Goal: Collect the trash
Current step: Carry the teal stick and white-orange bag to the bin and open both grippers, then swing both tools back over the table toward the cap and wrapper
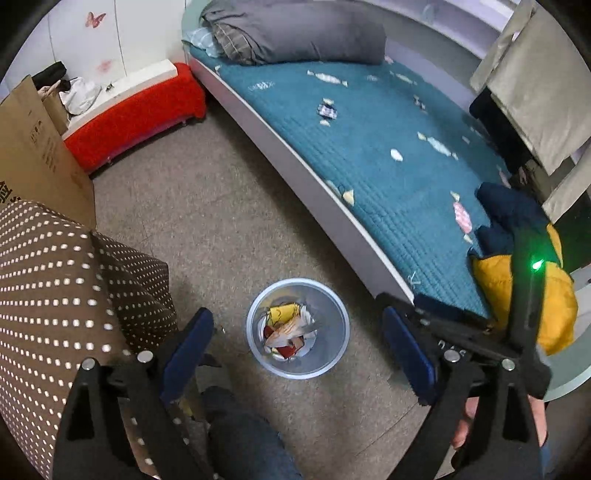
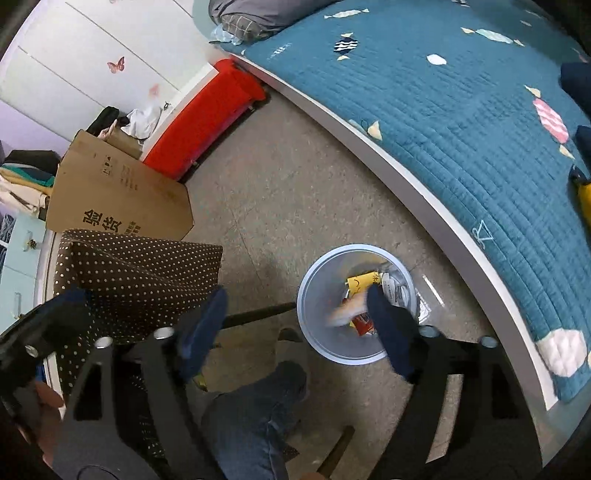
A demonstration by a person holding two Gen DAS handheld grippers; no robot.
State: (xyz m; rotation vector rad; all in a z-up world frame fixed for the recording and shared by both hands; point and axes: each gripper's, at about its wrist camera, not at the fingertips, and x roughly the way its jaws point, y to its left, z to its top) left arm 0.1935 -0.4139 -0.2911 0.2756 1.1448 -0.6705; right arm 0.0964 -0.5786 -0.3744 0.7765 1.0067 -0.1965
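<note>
Both tools, left tool (image 1: 297, 341) and right tool (image 2: 297, 326), gaped wide and empty above one wastebasket (image 1: 334, 354) of wrappers (image 1: 290, 330), beside one bed (image 1: 388, 177).

Both wrist views downward, sharing bin (image 1: 297, 328)

left tongs (image 1: 297, 345): black frame, blue pads, silver screws | right tongs (image 2: 297, 325): same | blue jeans (image 2: 255, 413)

1. We are in a home bedroom: a white-framed bed (image 1: 303, 177) with a teal quilted cover (image 1: 388, 155) and a folded grey duvet (image 1: 295, 33).
2. We see pink butterfly stickers (image 2: 116, 64) on white wardrobe doors (image 2: 74, 62).
3. We see a small pale-blue plastic wastebasket (image 1: 332, 354) on the speckled floor (image 1: 207, 229).
</note>
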